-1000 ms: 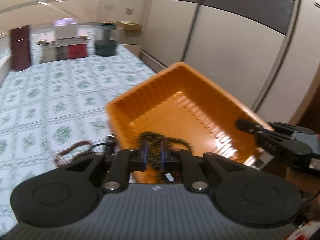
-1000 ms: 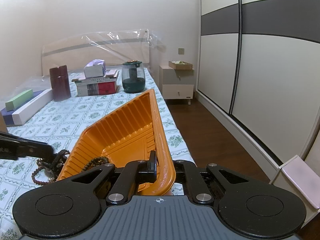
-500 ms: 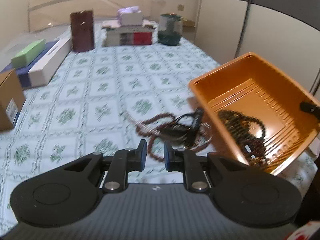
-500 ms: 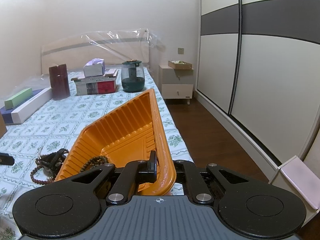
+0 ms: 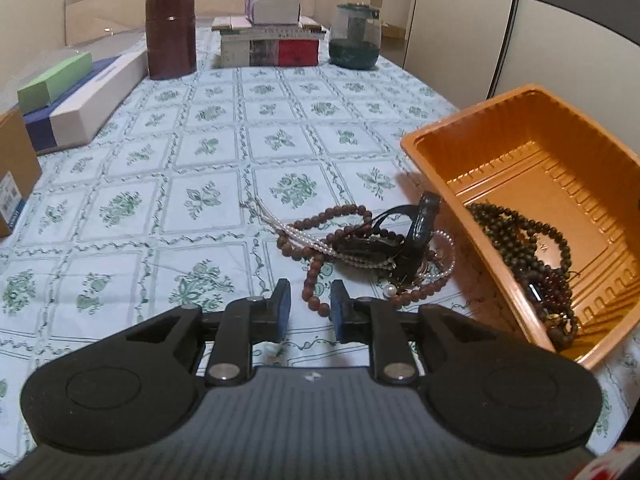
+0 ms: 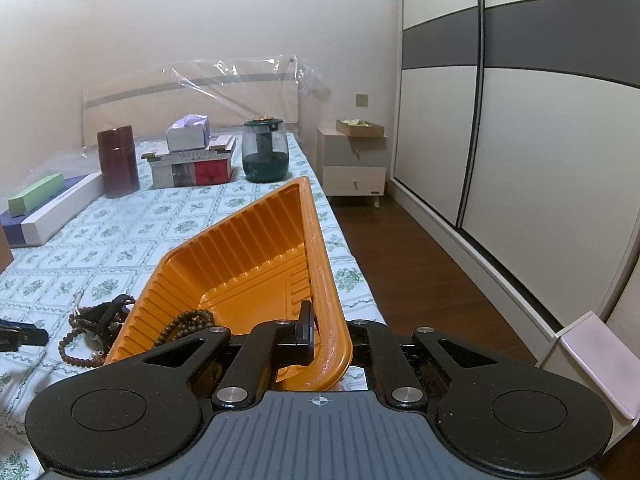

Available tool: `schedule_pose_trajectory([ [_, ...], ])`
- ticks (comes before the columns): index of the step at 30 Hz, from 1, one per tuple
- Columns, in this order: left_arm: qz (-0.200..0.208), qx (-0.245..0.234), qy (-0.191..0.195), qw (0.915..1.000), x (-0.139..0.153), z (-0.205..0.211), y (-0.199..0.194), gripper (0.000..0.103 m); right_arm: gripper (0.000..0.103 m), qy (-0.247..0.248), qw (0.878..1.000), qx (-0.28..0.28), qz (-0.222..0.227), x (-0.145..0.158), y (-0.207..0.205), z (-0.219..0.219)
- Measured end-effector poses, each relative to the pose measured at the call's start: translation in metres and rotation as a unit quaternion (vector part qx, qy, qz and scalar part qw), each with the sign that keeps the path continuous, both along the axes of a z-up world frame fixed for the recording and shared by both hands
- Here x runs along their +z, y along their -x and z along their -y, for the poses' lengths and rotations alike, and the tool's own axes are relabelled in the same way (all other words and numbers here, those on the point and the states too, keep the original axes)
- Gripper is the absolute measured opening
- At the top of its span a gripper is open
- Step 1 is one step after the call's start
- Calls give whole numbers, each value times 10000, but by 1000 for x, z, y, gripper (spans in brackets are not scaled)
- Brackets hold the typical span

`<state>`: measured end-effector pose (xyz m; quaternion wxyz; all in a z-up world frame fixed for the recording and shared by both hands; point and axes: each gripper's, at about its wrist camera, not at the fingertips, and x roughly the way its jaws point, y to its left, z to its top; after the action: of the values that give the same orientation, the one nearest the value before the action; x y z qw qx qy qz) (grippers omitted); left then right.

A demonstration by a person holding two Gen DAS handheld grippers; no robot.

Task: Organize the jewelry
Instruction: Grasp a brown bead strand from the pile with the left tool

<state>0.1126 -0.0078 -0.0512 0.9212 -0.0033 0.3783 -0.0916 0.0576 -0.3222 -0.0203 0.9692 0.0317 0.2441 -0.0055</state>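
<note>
The left claw (image 5: 307, 307) has swung away from the tray (image 5: 520, 168) in the last second and now looks down at the heap (image 5: 360, 244) of jewelry on the bed. A second ago it was over the tray with its fingers nearly together; now they stand a little apart with nothing between them, and a loop of brown beads (image 5: 316, 276) lies just ahead of the tips. That reads as one string dropped off and a return for the next. The dark beads (image 5: 520, 232) already lie in the tray's low corner, to the right of this claw.

The right claw (image 6: 320, 332) has not moved: it stays clamped on the tray's rim (image 6: 328, 300), one finger inside and one outside, holding the tray tilted with its low edge toward the heap.

The heap is tangled. Brown beads, a pearl strand (image 5: 304, 236) and a black strap (image 5: 420, 224) cross one another just beyond the left tips, so a pull on one piece may drag the others. The tray's near wall touches or nearly touches the heap's right side.

Farther ahead the bedcover (image 5: 200, 152) is bare. At the far end stand a maroon tin (image 5: 170, 36), stacked books (image 5: 272, 40) and a green jar (image 5: 354, 38); long boxes (image 5: 80, 100) lie far left. None blocks the reach.
</note>
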Motion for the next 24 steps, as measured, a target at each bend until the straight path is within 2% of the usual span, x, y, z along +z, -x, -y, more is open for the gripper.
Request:
schedule_pose_trajectory([
  [6,-90,-16,46,9999,-11,6,-10,19,6,14,10000,-34,34,-1,1,1],
  [18,-106,-32,-301,9995,-23,10,-20,19,6,77,9999,-130,33,-2,1,12],
  [20,-108,-77,-388,9992,-23,12,-20,14,6,79,9999,-145,27,-3,2,13],
  [21,-115,-105,-443,9989,-23,12,-21,5,6,78,9998,-153,24,-3,3,13],
  [24,-115,-111,-399,9991,-19,8,-19,5,6,77,9998,-164,14,-4,4,14],
])
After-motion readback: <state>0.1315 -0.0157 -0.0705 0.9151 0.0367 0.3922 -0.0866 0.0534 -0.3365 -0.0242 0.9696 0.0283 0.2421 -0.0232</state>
